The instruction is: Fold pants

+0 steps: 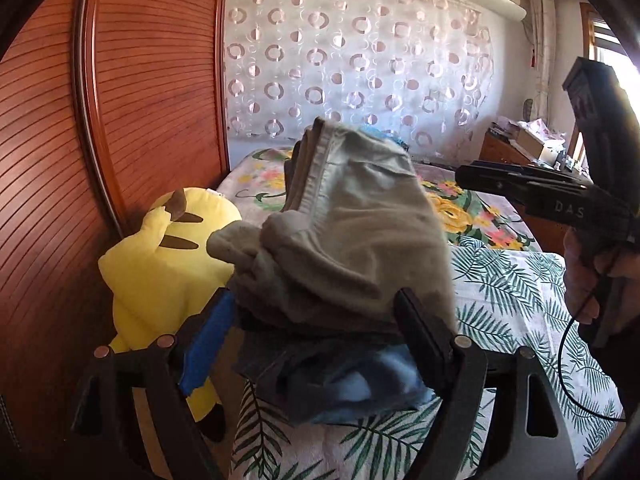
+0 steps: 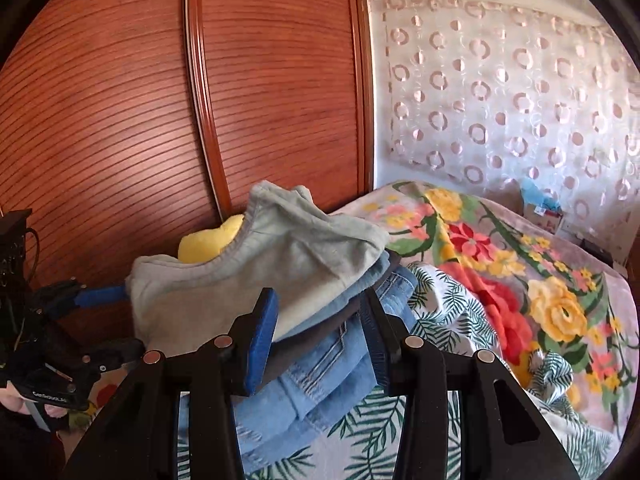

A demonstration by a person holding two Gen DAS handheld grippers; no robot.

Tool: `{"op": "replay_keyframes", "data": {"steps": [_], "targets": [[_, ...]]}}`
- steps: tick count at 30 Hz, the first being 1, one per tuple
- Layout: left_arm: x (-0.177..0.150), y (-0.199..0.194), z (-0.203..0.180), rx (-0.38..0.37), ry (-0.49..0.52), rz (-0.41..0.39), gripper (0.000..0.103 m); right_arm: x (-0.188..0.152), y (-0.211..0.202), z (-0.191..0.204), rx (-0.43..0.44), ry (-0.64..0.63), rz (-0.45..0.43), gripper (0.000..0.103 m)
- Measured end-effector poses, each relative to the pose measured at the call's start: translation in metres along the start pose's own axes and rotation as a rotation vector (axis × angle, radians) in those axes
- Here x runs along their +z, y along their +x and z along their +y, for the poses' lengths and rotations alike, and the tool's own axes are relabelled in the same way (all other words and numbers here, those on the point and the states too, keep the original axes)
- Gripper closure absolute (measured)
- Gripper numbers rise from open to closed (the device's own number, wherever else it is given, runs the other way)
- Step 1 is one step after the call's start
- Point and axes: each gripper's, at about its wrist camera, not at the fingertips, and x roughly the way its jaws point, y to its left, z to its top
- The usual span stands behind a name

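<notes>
The grey pants (image 1: 344, 232) are seen folded atop a denim stack (image 2: 320, 364) — between the wide-spread left gripper (image 1: 316, 332), unpressed. The right gripper (image 2: 320, 340) is held half-open beside the stack; contact cannot be told.

Right gripper (image 2: 316, 332) straddles the stack's near edge: folded grey cotton pants (image 2: 256, 264) on top, blue denim jeans (image 2: 320, 380) beneath, on the leaf-print bedsheet (image 2: 432, 308). Jaws part-open, pads not visibly pressing. Yellow plush toy (image 2: 212, 240) peeks behind.
</notes>
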Motion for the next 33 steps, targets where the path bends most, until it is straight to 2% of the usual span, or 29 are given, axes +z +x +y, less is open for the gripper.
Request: {"op": "replay_keyframes", "data": {"steps": [7,10,14,16,20,26,29,33], "targets": [[0.002,-0.026,-0.014,-0.006,0.026,-0.038,0.019,-0.018,-0.034,0.008,-0.011,0.002,-0.021,0.059],[0.003,-0.036,-0.019,-0.007,0.035,-0.053,0.006,-0.023,-0.045,0.011,-0.015,0.005,-0.030,0.059],[0.004,-0.049,-0.025,0.000,0.047,-0.071,0.005,-0.027,-0.057,0.012,-0.020,0.011,-0.041,0.059],[0.004,-0.054,-0.028,0.008,0.045,-0.073,0.000,-0.030,-0.064,0.012,-0.023,0.016,-0.046,0.059],[0.005,-0.061,-0.034,-0.041,0.035,-0.058,0.000,-0.037,-0.075,0.014,-0.024,0.025,-0.052,0.054],[-0.001,-0.067,-0.054,-0.031,0.085,-0.072,0.000,-0.051,-0.089,0.016,-0.049,0.052,-0.058,0.045],[-0.003,-0.067,-0.061,-0.022,0.089,-0.074,0.000,-0.058,-0.098,0.019,-0.082,0.068,-0.063,0.044],[-0.006,-0.068,-0.069,-0.071,0.076,-0.074,0.000,-0.070,-0.111,0.019,-0.122,0.089,-0.070,0.044]]}}
